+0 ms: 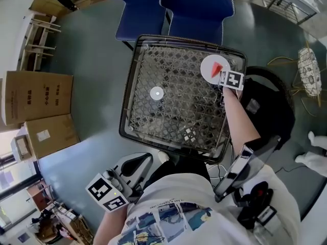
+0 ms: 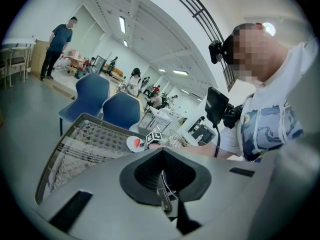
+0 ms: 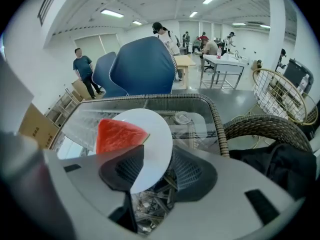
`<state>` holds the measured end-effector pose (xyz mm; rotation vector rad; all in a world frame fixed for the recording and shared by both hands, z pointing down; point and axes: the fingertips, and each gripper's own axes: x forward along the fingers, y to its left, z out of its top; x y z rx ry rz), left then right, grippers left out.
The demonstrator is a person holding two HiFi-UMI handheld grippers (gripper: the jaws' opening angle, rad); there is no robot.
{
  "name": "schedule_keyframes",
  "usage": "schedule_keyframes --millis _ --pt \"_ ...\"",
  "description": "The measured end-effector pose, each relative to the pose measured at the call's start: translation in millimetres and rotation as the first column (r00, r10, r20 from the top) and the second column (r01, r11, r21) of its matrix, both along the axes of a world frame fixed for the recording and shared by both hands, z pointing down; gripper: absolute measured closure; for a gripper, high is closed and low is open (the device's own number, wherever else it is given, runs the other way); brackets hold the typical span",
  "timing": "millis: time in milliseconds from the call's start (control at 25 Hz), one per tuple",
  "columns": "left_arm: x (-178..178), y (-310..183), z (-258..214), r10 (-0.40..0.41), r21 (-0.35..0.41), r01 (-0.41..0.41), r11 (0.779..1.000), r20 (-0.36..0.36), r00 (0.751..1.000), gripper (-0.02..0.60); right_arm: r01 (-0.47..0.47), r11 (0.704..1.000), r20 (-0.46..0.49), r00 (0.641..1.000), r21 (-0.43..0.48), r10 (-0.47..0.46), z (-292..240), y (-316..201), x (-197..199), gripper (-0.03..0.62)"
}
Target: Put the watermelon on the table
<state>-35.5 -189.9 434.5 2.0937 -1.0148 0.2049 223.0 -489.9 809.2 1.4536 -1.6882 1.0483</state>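
Note:
A red watermelon wedge (image 1: 220, 66) (image 3: 119, 135) lies on a white plate (image 1: 209, 71) (image 3: 156, 134). The plate rests on the far right corner of a glass-topped wicker table (image 1: 127, 96). My right gripper (image 1: 222, 82) (image 3: 157, 169) is at the plate's near edge. Its jaws stand apart, one on each side of the rim, and they do not press on it, so it is open. My left gripper (image 1: 147, 160) (image 2: 162, 176) hangs low by the person's lap, off the table's near edge, shut with nothing in it. Its view shows the plate (image 2: 133, 143) far off.
A small white disc (image 1: 156, 93) lies on the glass left of centre. Two blue chairs (image 1: 173, 6) stand behind the table. A wicker chair with a black bag (image 1: 265, 111) is on the right. Cardboard boxes (image 1: 36, 98) sit on the left. People stand in the background.

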Motion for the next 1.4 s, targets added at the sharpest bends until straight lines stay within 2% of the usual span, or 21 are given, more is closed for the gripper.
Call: schedule_keyframes --millis 520,600,720,840,880,1080,1200,1400 --pt "-5 5 -1 0.020 0.022 -0.019 1.000 -0.003 1.000 0.574 0.019 0.999 0.020 1.000 0.038 -0.020 -9 12 5 0.411" --pt "-4 8 -3 0.032 0.034 -0.032 0.999 -0.009 0.999 0.574 0.026 0.999 -0.011 1.000 0.037 -0.026 -14 22 13 0.411" --pt "-3 14 -5 0.064 0.064 -0.064 0.996 -0.009 0.998 0.574 0.063 0.997 -0.042 0.997 0.038 -0.061 -26 41 20 0.413" --pt "-7 24 -10 0.091 0.092 -0.091 0.992 0.003 0.996 0.574 0.122 0.991 -0.044 0.992 0.046 -0.121 -40 67 11 0.414" --pt "-7 29 -12 0.100 0.101 -0.101 0.990 0.006 0.995 0.574 0.139 0.989 -0.042 0.990 0.051 -0.137 -46 78 8 0.422" --pt "-11 53 -23 0.179 0.181 -0.182 0.966 0.033 0.983 0.574 0.189 0.977 -0.094 0.979 0.095 -0.180 -87 125 6 0.566" --pt "-20 79 -28 0.220 0.218 -0.228 0.949 0.060 0.974 0.574 0.229 0.964 -0.104 0.971 0.135 -0.216 -115 162 -8 0.582" --pt "-50 127 -35 0.250 0.262 -0.260 0.930 0.070 0.966 0.574 0.305 0.927 -0.085 0.952 0.217 -0.294 -166 233 -55 0.583"
